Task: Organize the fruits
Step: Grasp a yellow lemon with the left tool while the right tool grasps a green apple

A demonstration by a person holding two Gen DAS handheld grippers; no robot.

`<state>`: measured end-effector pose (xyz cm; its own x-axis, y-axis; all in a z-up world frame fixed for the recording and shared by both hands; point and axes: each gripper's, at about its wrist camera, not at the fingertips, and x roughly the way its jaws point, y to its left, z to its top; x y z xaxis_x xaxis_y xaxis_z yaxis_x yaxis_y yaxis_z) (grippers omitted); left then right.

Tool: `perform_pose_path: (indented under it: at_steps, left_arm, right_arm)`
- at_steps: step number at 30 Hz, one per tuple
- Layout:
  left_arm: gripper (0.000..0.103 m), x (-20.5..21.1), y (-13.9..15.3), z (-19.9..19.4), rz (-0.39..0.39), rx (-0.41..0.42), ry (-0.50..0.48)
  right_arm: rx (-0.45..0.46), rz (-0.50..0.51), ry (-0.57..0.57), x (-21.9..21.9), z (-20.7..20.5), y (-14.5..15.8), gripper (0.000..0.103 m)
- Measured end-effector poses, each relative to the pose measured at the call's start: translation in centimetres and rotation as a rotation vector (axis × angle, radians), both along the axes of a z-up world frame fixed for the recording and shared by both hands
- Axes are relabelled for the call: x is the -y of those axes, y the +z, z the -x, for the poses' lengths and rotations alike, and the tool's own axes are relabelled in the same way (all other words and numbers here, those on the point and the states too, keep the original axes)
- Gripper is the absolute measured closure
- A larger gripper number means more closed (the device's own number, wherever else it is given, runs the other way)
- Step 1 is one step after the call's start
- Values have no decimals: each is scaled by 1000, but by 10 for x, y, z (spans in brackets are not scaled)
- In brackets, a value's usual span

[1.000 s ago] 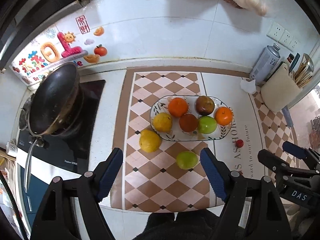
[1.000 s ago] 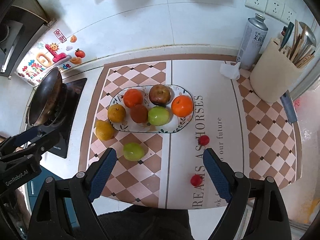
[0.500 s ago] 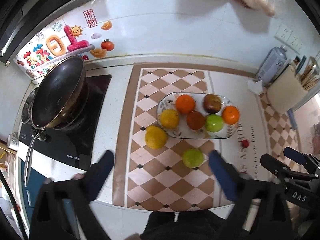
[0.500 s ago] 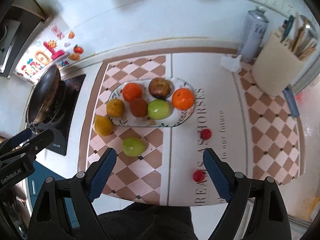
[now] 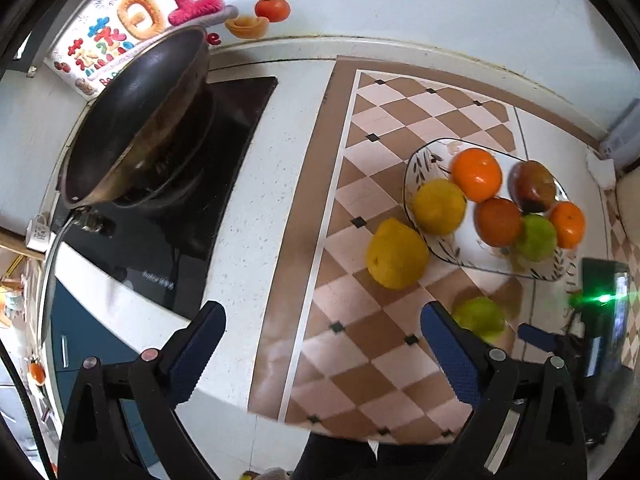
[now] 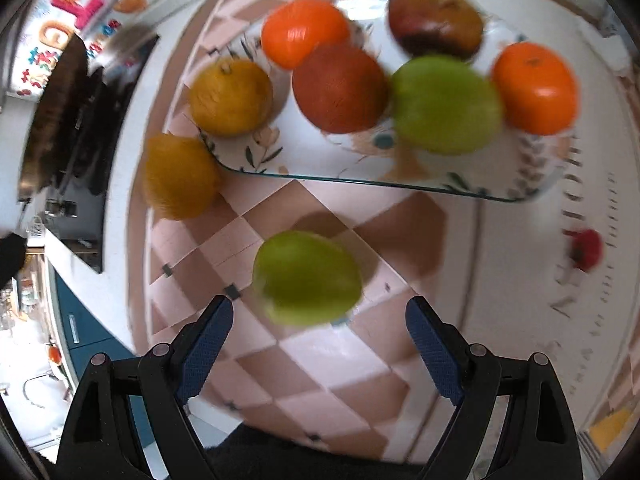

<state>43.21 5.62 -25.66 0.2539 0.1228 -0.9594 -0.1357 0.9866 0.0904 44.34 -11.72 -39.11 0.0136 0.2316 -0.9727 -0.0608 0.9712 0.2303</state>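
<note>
A glass fruit plate (image 6: 360, 178) (image 5: 416, 160) holds several fruits: oranges, a yellow citrus, a brown fruit, a green apple. A loose green apple (image 6: 306, 278) lies on the checkered mat just ahead of my open, empty right gripper (image 6: 320, 328), between the lines of its fingers. It also shows in the left wrist view (image 5: 478, 318). A loose yellow citrus (image 6: 180, 176) (image 5: 396, 254) lies left of the plate. A small red fruit (image 6: 586, 248) lies to the right. My left gripper (image 5: 320, 340) is open and empty over the mat's left edge.
A black wok (image 5: 132, 120) sits on the dark cooktop (image 5: 180, 200) at the left. The counter's front edge runs just below both grippers. The right gripper (image 5: 560, 340) shows at the right of the left wrist view.
Both grippers have come down and forward toward the counter. The right one has closed in on the loose green apple. The left one has swung left toward the cooktop.
</note>
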Motion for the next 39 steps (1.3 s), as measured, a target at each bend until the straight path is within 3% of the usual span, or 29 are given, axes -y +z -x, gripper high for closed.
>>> perform_pose_path:
  at_steps: [2,4,10,14,16,19,25,32,35,39]
  left_arm:
    - [3,2,-14,-10,7,-27,-15]
    - [3,6,-30,-22,37,-70,-35]
    - [3,10,-69,-58,205,-180,-16]
    - [3,12,-90,-74,291,-208,-12]
    - [8,13,-93,-76,295,-191,-18]
    - [43,15,-100,-75,302,-193,-33]
    - [44,19,-96,-65,285,-170,-69]
    - [44,43,-88,-15,367,-224,-113]
    - [43,51,-103,-3,349,-249,-116]
    - [43,58,-102,-3,323,-216,-133]
  right_arm:
    - [-26,-17,9,-4,-1,-15,22]
    - [17,-20,37,-6,2,-10,38]
    - [10,3,5,30,14,-12,39]
    - [-8,28,-24,54,20,-8,39]
    - [-15,34,-41,64,21,-8,39]
    - [-19,37,-58,72,22,-7,39]
    - [-16,50,-30,69,19,-2,39]
    - [-7,75,-30,69,15,-2,39]
    - [2,66,-44,75,10,-1,39]
    - [-2,54,-57,79,4,0,38]
